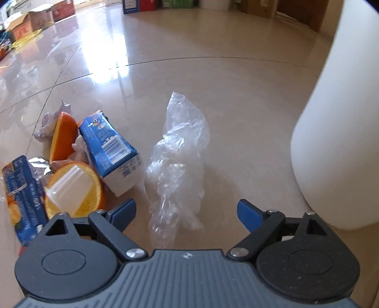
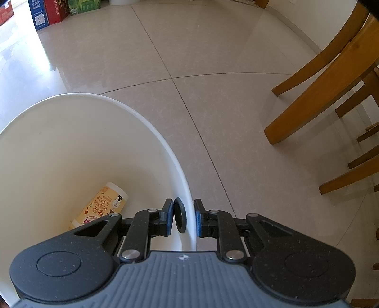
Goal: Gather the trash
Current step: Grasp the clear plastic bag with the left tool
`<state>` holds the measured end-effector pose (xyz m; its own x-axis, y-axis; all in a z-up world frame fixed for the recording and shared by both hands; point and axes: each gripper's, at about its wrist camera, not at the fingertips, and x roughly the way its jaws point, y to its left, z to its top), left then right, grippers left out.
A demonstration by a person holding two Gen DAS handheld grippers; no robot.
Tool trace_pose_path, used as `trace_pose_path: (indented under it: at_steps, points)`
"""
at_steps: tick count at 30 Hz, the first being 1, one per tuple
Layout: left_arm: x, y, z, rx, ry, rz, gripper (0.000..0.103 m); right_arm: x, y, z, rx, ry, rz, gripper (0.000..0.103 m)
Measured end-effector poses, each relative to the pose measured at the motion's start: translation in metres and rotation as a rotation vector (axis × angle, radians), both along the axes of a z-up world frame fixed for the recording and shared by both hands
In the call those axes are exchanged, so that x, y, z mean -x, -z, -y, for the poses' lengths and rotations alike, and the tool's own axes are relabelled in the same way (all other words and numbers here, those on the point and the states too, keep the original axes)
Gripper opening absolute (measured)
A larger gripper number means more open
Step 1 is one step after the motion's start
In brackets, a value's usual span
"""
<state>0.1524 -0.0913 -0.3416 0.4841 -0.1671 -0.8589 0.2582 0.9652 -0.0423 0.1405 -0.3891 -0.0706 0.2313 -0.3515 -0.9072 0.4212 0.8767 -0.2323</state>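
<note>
Two wrist views over a glossy tiled floor (image 1: 189, 47). The left gripper (image 1: 187, 213) points down at the floor with its blue-padded fingers (image 1: 248, 214) spread wide and nothing between the pads; a crumpled clear plastic bag (image 1: 177, 161) lies on the floor just ahead, roughly in line with the gap, not yet touched. To the left of the bag sits a small heap of rubbish: a blue and white drink carton (image 1: 111, 151) on its side, a second flattened carton (image 1: 21, 196) at the picture's edge, two orange peel halves (image 1: 64, 137), a small white plastic cup (image 1: 71, 189) resting in the nearer peel, and scraps of foil and paper. A tall white bin (image 1: 338, 130) stands close on the right. In the right wrist view, the right gripper (image 2: 182, 218) is closed tight on the rim of that white bin (image 2: 165, 147), one finger inside the wall and one outside, steadying it. At the bottom of the bin lies one yellow printed cup (image 2: 101, 206), the only item visible inside. The job looks barely begun: one piece is binned, while the bag, both cartons, peels, white cup and scraps are left on the floor. Wooden chair legs (image 2: 319, 94) stand to the right, and boxes (image 2: 47, 11) line the far wall.
</note>
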Motion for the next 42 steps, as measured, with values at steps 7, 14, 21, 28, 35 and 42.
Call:
trace_pose_path:
  at_steps: [7, 14, 21, 28, 35, 42]
  points:
    - [-0.017, 0.013, 0.012, -0.014, -0.028, 0.011, 0.072, -0.001, -0.001, -0.001, 0.001, 0.002, 0.002, 0.021]
    - [-0.01, 0.012, 0.009, 0.0, -0.015, -0.014, 0.044, 0.0, 0.001, -0.004, 0.01, -0.005, 0.001, 0.022]
    - [0.026, 0.011, 0.003, -0.023, 0.123, -0.055, 0.055, 0.0, 0.001, -0.005, 0.013, -0.012, 0.0, 0.022]
    - [0.029, 0.008, 0.009, -0.067, 0.108, -0.001, 0.083, 0.0, -0.001, -0.004, 0.01, -0.011, 0.001, 0.021]
    - [0.009, 0.005, 0.021, -0.095, 0.09, 0.032, 0.081, 0.0, 0.0, -0.004, 0.011, -0.011, 0.001, 0.022]
    - [0.004, -0.003, 0.018, -0.078, 0.112, -0.003, 0.048, 0.0, 0.0, -0.004, 0.012, -0.012, 0.0, 0.022]
